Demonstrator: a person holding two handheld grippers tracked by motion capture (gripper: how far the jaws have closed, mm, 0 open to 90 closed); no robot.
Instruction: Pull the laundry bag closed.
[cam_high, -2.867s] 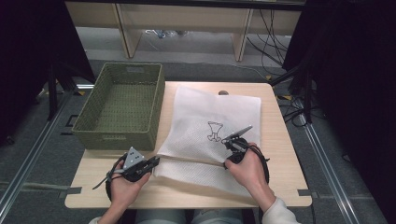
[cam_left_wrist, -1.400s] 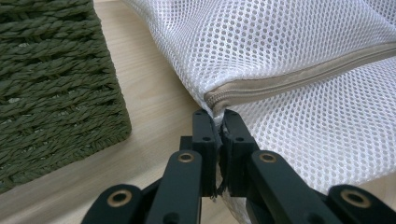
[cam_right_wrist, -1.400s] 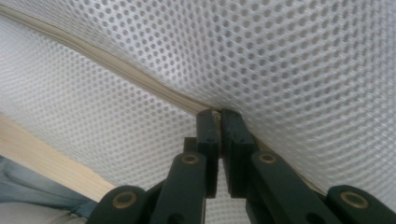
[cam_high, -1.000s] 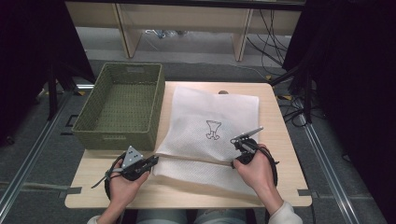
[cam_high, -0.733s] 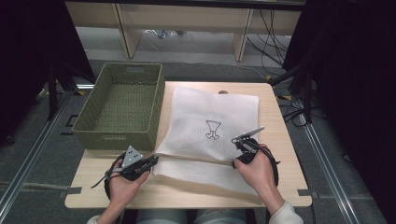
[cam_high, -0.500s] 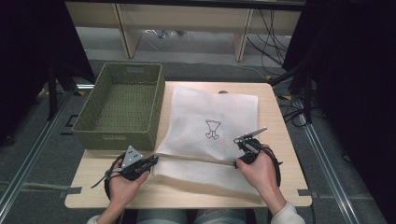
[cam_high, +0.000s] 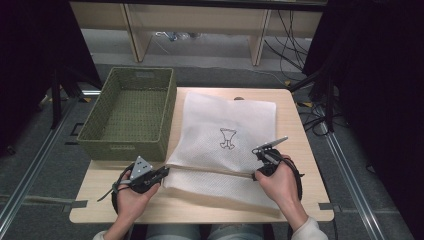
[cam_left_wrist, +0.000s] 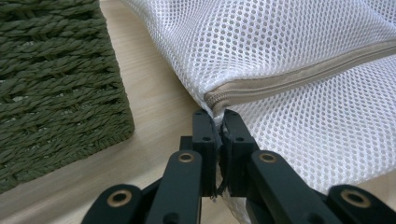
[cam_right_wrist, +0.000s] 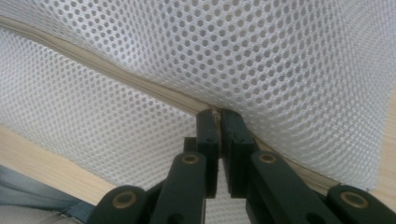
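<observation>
Left hand-held gripper (cam_left_wrist: 215, 122) clamps the zipper (cam_left_wrist: 299, 70) end of the mesh laundry bag (cam_high: 225, 145); right hand-held gripper (cam_right_wrist: 219, 119) pinches the zipper partway along. Closure progress cannot be determined.

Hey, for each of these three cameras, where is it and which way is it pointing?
High view: above the person's side, facing forward and down on table, basket, mesh bag; both hands show.
Left gripper view: on the left gripper, facing the bag's zip end; black jaws show.
Right gripper view: on the right gripper, facing the zip; jaws show.
Shared: the bag.
</observation>
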